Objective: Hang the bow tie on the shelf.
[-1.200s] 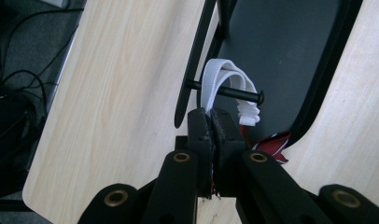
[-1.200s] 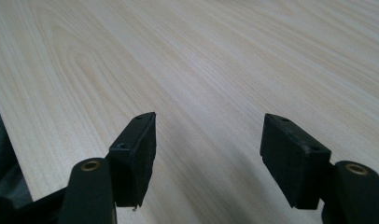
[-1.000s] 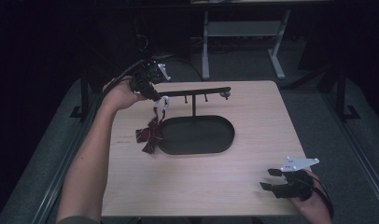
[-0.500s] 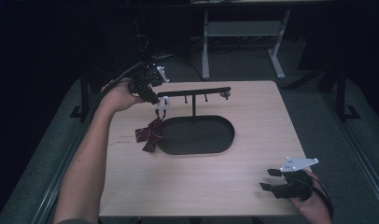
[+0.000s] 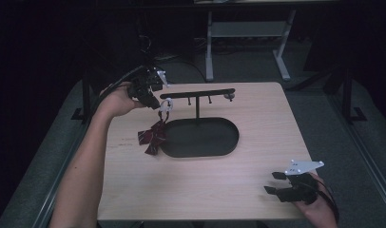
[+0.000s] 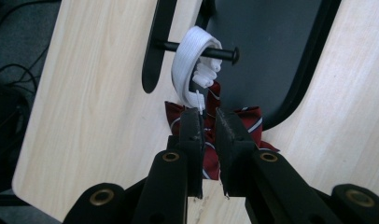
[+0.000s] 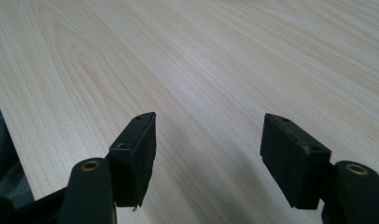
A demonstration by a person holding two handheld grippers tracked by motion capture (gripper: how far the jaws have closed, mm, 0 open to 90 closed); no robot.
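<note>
left claw [image 6: 207, 122] slightly parted below ribbed white band [image 6: 187, 65] on black peg [image 6: 201, 50].

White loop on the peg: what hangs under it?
A dark red striped bow hangs under the white loop, partly over the black tray. The left gripper covers the bow's middle, hiding the join.

no legible text, label, brand, number or sign was found on any surface in the three views.
</note>
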